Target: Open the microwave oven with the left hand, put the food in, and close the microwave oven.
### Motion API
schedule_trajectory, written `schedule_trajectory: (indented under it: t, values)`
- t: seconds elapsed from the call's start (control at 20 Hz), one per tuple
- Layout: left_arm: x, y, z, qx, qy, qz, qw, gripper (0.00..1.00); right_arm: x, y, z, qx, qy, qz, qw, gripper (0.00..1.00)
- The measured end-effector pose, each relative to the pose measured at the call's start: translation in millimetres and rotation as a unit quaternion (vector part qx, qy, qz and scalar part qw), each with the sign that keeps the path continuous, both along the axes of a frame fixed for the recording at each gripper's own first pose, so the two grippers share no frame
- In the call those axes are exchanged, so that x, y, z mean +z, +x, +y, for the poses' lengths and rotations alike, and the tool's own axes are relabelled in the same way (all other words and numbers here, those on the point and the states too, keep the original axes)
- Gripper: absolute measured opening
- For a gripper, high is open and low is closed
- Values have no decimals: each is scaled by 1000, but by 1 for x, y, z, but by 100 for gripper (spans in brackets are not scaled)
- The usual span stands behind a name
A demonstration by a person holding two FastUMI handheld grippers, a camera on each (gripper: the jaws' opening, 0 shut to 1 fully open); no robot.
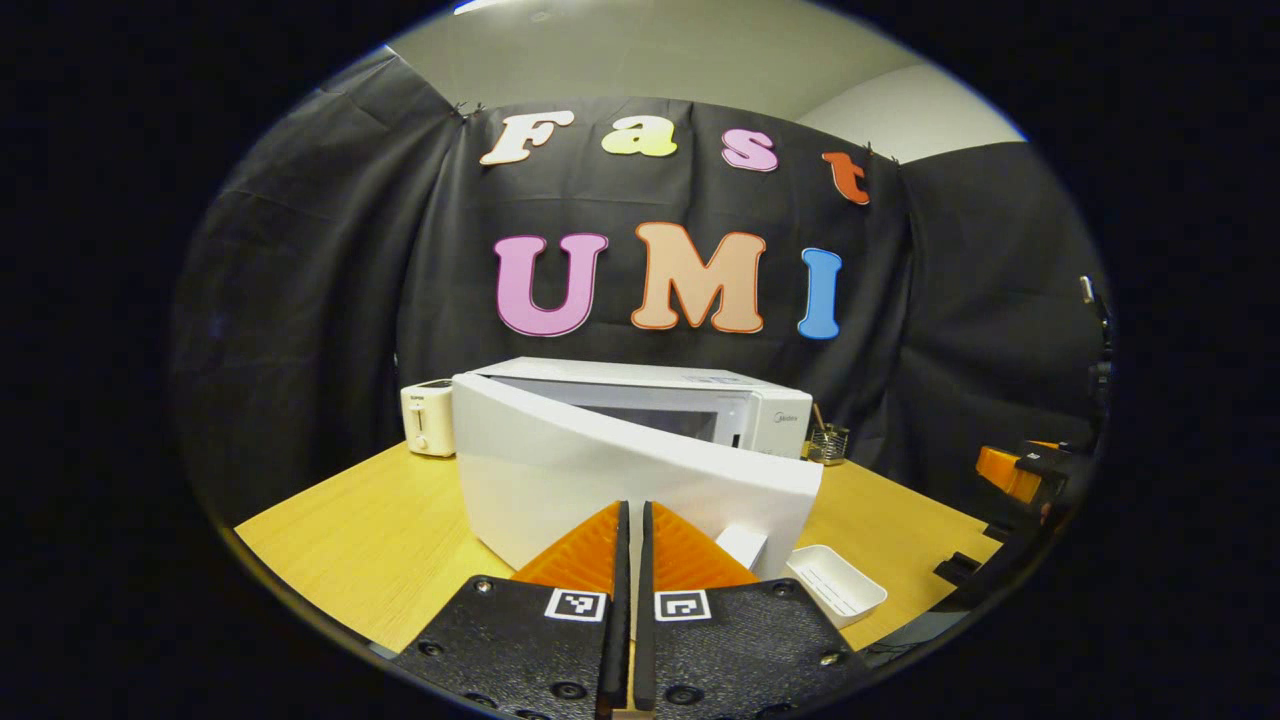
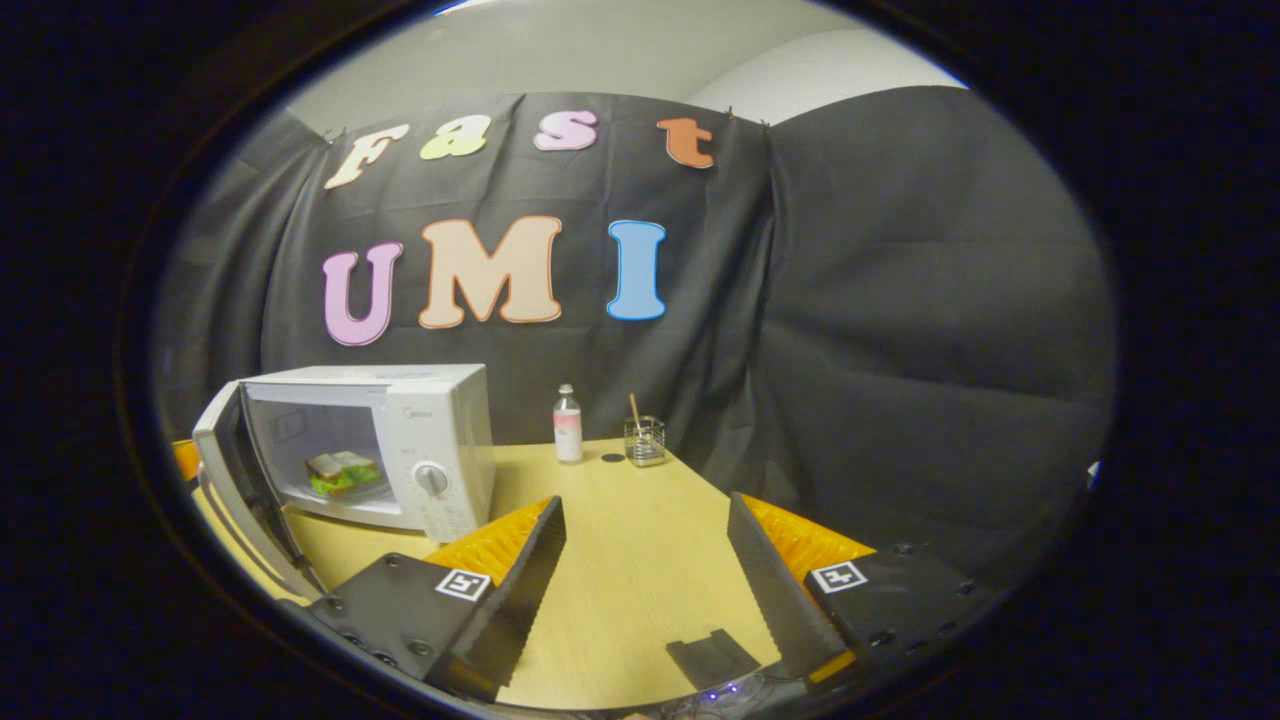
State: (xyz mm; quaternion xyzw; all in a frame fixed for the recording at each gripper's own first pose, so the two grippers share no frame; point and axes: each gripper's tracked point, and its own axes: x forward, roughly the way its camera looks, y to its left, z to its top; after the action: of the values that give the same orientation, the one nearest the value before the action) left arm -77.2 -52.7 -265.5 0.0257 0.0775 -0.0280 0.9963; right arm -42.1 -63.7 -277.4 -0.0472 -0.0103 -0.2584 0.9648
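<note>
Microwave [image 2: 400, 440] faces the table's front, door [image 1: 620, 470] swung partly outward, sandwich [image 2: 342, 470] inside; left gripper [image 1: 632, 520] pinched together against the door, right gripper [image 2: 645, 560] spread wide.

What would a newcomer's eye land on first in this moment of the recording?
The white microwave at the left of the wooden table, its door swung partly open, with a sandwich already inside. In the left gripper view the shut left gripper sits right in front of that door, while in the right gripper view the right gripper is open over bare table. A small bottle and a wire cup stand at the back.
</note>
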Motion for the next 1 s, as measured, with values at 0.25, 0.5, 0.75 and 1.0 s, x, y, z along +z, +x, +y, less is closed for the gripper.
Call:
schedule_trajectory:
  t: [0.25, 0.5, 0.75, 1.0]
  values:
    - [0, 28, -29, -20, 5, -10, 1000, 4, -8, 1, 0, 6, -3, 12, 1000, 100]
    - [-10, 54, -42, -22, 5, -7, 1000, 4, -19, 9, -2, 6, 0, 23, 1000, 100]
    - [-22, 79, -50, -20, -6, 6, 1000, 4, -26, 22, -2, 14, 5, 32, 999, 100]
    - [-34, 104, -48, -7, 1, 15, 1000, 4, -33, 39, -4, 20, 10, 42, 999, 92]
